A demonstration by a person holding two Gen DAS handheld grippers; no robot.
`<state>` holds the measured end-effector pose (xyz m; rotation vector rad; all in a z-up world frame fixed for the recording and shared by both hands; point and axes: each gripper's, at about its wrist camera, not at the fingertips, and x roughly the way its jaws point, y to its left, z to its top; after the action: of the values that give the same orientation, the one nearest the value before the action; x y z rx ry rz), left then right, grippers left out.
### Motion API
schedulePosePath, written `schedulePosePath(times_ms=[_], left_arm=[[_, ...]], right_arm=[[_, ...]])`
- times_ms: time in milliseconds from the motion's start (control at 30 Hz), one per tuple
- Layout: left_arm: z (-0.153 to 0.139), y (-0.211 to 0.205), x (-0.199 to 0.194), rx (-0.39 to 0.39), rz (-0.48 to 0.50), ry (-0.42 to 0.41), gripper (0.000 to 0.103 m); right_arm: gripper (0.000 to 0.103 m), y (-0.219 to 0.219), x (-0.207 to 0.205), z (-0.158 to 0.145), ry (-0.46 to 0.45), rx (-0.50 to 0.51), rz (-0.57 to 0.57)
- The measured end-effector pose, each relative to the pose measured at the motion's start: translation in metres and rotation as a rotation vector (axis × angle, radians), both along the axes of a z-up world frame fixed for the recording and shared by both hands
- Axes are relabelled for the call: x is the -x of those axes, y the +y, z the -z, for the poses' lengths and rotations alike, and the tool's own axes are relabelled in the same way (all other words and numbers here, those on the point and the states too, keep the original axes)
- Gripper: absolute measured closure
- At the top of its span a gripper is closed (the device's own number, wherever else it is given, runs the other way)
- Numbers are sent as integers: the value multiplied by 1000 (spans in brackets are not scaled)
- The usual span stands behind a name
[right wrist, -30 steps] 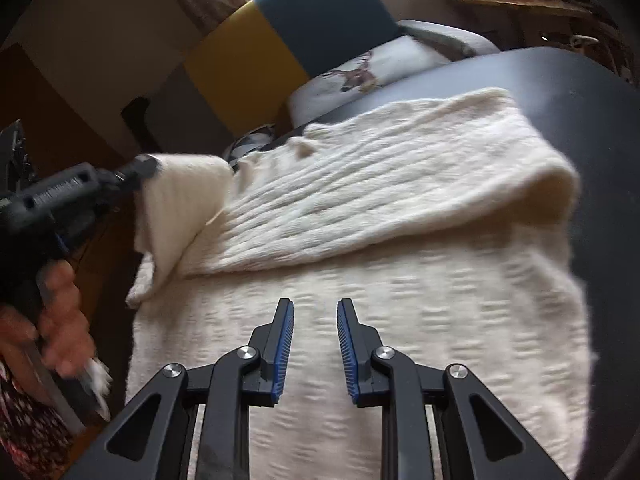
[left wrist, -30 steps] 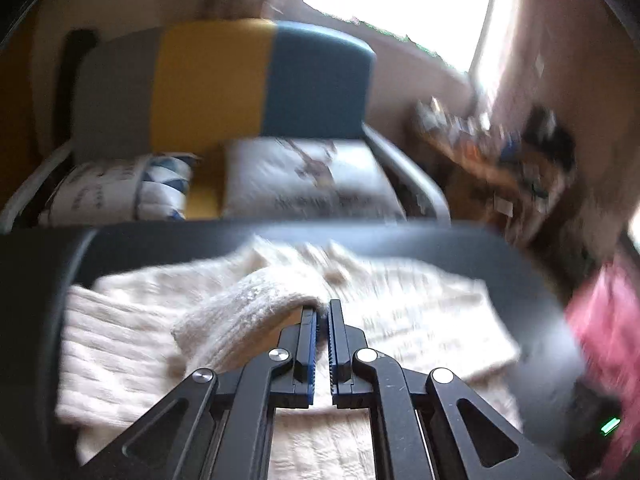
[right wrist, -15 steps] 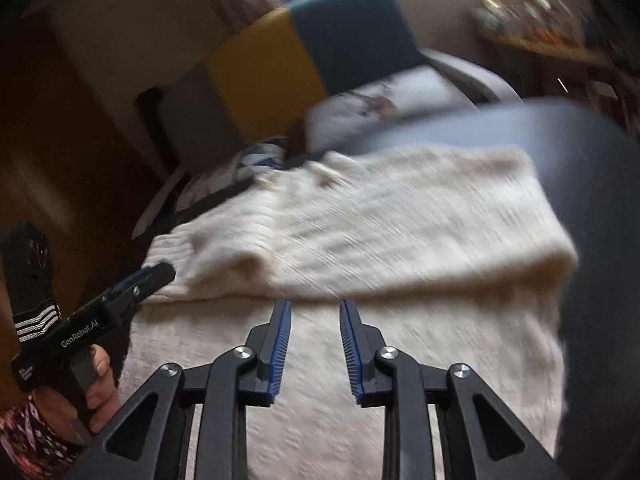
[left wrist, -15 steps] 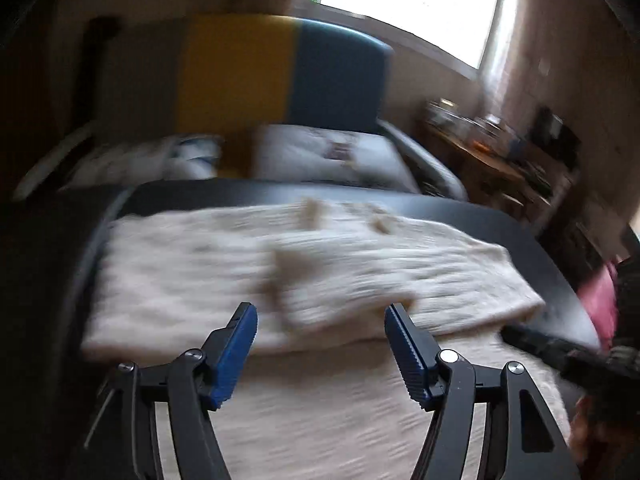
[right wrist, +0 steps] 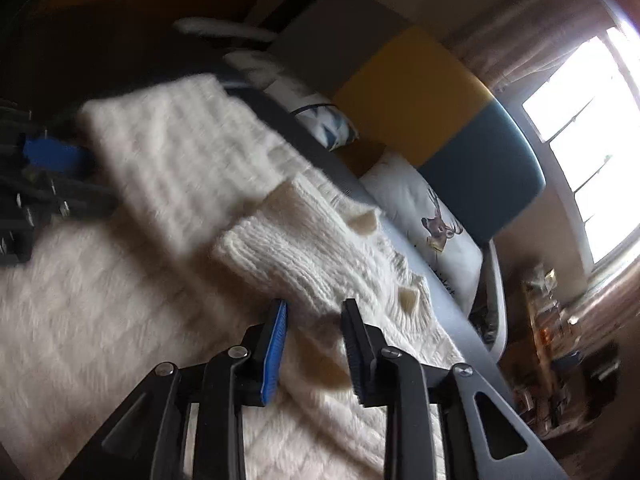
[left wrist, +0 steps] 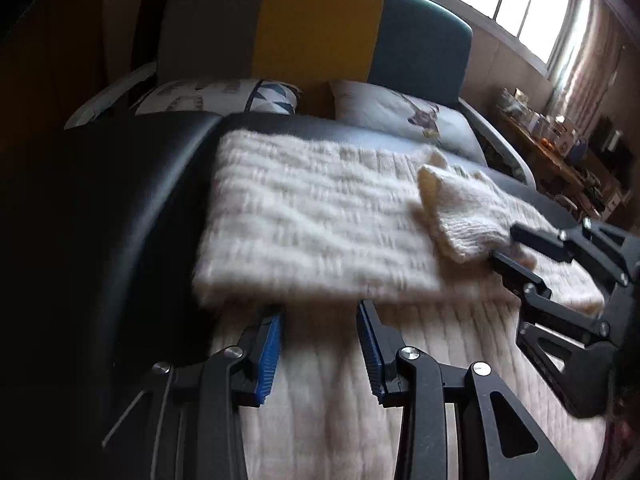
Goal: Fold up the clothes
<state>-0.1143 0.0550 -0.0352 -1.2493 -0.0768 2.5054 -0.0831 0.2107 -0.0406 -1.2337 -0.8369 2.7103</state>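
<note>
two grippers are over the cream knitted sweater [left wrist: 312, 216]. the left gripper [left wrist: 320, 312] has its jaws spread, with a clear gap between the blue pads, and they have just been closing; nothing is between them, and their tips are at the near edge of the folded layer. the right gripper [right wrist: 314, 308] has its jaws apart too, and they have just been closing. the end of the folded sleeve [right wrist: 296, 256] lies at their tips; the left wrist view shows the fingers above and below this edge, but i cannot tell if the pads press it.

the sweater lies flat on a black table [left wrist: 120, 200], the upper part folded over the lower part. behind the table is a sofa [left wrist: 316, 28] in grey, yellow and blue with cushions [left wrist: 404, 112], and a bright window [right wrist: 588, 128] is at the right.
</note>
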Motion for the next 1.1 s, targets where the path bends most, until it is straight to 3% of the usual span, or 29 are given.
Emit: schedulePosePath(times_ms=[67, 200, 333, 433, 500, 567, 633, 800, 833, 867, 900, 1100], left_arm=[[1, -3, 8, -22, -34, -8, 65], [9, -9, 11, -56, -60, -11, 64], [10, -4, 6, -29, -54, 26, 61], [8, 0, 5, -8, -38, 22, 60], [5, -1, 3, -2, -25, 22, 59], [3, -4, -2, -4, -14, 26, 58], [4, -6, -1, -7, -10, 24, 54], [4, -8, 12, 3, -68, 36, 54], [3, -9, 12, 7, -76, 48, 54], [2, -10, 12, 15, -90, 61, 54], [3, -13, 11, 10, -104, 65, 54], [11, -30, 8, -59, -154, 57, 54]], right_arm=[[93, 27, 3, -14, 33, 189, 100], [95, 107, -20, -33, 123, 551, 316], [95, 193, -54, -10, 149, 897, 543], [91, 231, -72, 23, 97, 1069, 641], [77, 246, -83, 33, 118, 1210, 641], [76, 254, -90, 34, 153, 1333, 625], [72, 256, -86, 32, 167, 1389, 596], [70, 250, -52, 37, 78, 1373, 613], [73, 248, -48, 36, 80, 1360, 623], [87, 247, -44, 35, 83, 1343, 632], [96, 243, -41, 30, 90, 1294, 634], [97, 226, -60, -20, 245, 1029, 560]])
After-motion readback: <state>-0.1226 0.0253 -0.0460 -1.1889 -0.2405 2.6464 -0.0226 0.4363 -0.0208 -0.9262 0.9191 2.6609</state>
